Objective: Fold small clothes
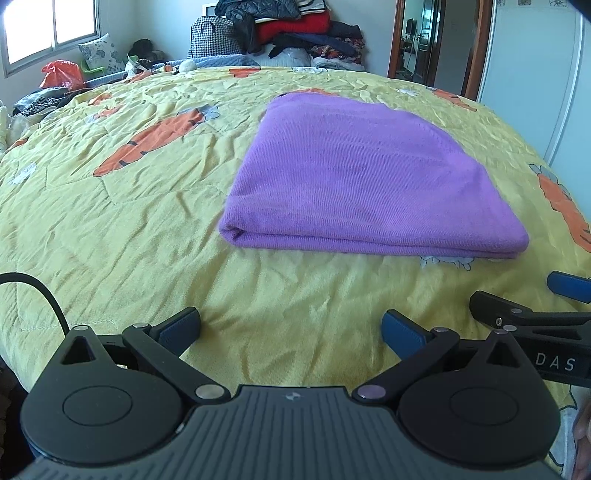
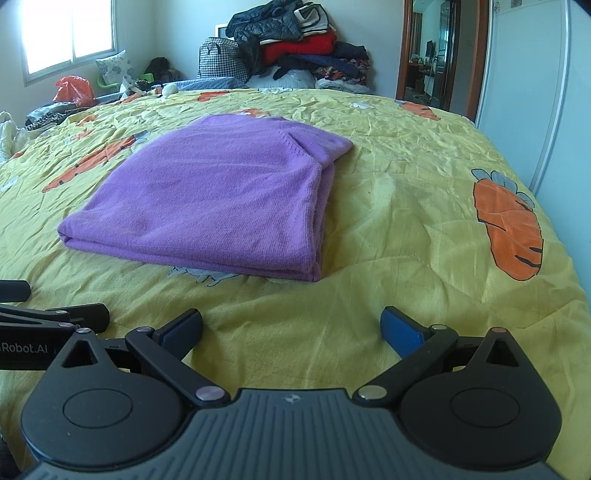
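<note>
A purple knitted garment (image 1: 354,177) lies folded into a flat rectangle on the yellow carrot-print bedspread (image 1: 129,229). In the right wrist view the same purple garment (image 2: 218,199) sits left of centre, its stacked layers showing along the right edge. My left gripper (image 1: 291,328) hovers open over bare bedspread, short of the garment's near fold. My right gripper (image 2: 291,328) is open too, also short of the garment and holding nothing. Each gripper shows at the edge of the other's view, the right one (image 1: 535,306) and the left one (image 2: 48,306).
A heap of dark and red clothes (image 1: 291,26) with a checked bag (image 1: 214,37) is stacked at the bed's far end. An orange plastic bag (image 1: 61,74) and a cushion (image 1: 101,53) lie by the window at the far left. A doorway (image 1: 428,40) and white wardrobe (image 1: 535,74) stand on the right.
</note>
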A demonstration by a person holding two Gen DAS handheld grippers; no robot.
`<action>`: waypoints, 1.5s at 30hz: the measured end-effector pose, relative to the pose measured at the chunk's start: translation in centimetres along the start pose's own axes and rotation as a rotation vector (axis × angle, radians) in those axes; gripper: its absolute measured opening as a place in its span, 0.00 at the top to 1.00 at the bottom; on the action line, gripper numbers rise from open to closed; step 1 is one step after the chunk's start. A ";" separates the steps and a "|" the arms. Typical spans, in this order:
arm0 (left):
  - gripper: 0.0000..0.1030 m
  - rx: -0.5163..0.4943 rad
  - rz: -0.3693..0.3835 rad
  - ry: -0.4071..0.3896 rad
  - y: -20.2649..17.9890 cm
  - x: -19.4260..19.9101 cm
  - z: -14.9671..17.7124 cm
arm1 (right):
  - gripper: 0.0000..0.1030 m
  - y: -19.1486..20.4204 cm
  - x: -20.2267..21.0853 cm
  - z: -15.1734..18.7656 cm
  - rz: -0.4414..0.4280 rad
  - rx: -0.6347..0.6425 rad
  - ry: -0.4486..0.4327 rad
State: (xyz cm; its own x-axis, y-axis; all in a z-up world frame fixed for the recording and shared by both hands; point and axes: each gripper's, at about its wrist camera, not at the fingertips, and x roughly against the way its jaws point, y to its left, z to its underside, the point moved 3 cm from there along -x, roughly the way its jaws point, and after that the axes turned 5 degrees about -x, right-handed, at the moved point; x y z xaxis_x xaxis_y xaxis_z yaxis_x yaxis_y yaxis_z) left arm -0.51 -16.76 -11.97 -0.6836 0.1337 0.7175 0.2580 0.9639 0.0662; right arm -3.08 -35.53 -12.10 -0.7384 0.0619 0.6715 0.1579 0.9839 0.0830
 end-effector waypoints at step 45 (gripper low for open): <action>0.00 -0.029 0.019 -0.004 -0.2 0.1 0.1 | 0.00 -0.1 -0.1 0.0 0.000 0.000 -0.001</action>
State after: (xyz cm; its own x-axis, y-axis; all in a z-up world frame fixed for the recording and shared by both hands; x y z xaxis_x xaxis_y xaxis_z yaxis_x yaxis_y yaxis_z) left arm -0.72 -16.95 -12.02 -0.6809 0.1523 0.7164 0.2903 0.9542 0.0730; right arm -3.03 -35.59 -12.15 -0.7390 0.0621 0.6708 0.1581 0.9839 0.0830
